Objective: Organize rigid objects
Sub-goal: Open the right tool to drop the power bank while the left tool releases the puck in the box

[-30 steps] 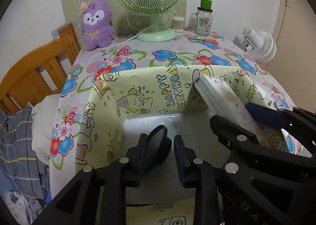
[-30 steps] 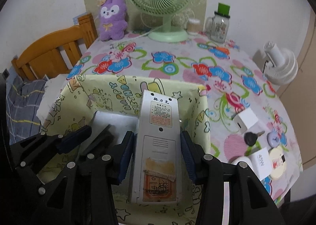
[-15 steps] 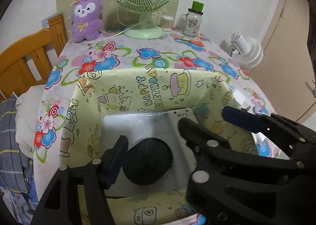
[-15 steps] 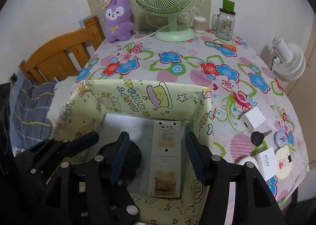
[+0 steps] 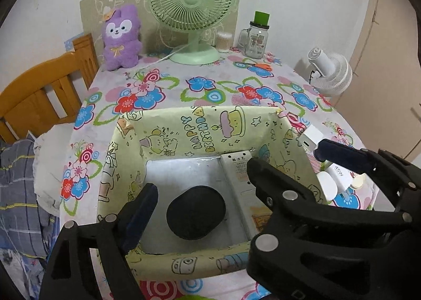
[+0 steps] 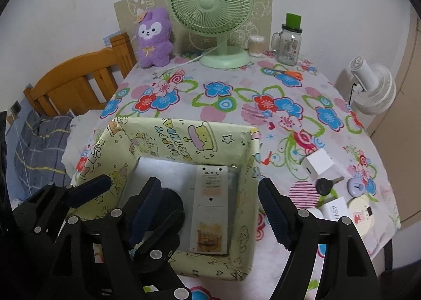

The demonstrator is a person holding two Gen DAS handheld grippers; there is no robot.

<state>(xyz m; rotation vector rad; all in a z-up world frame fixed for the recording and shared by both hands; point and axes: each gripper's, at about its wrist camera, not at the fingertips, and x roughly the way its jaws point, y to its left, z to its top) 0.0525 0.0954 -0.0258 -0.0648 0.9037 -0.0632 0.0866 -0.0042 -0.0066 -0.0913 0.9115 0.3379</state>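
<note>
Already stowed in the box (image 6: 252, 142): black round case (image 5: 196, 211), white remote (image 6: 210, 207). Both grippers, left (image 5: 200, 189) and right (image 6: 210, 210), opening, empty. Charger (image 6: 319, 164), key (image 6: 326, 185) remain by the table's right edge.

The box (image 6: 202, 139) stood open-topped, its walls hemming in a black disc (image 5: 196, 211) and a white remote (image 6: 210, 207) on the floor. Bare floor remained behind the disc. Beyond, open desk (image 6: 236, 105) stretched to the fan (image 6: 211, 10).
</note>
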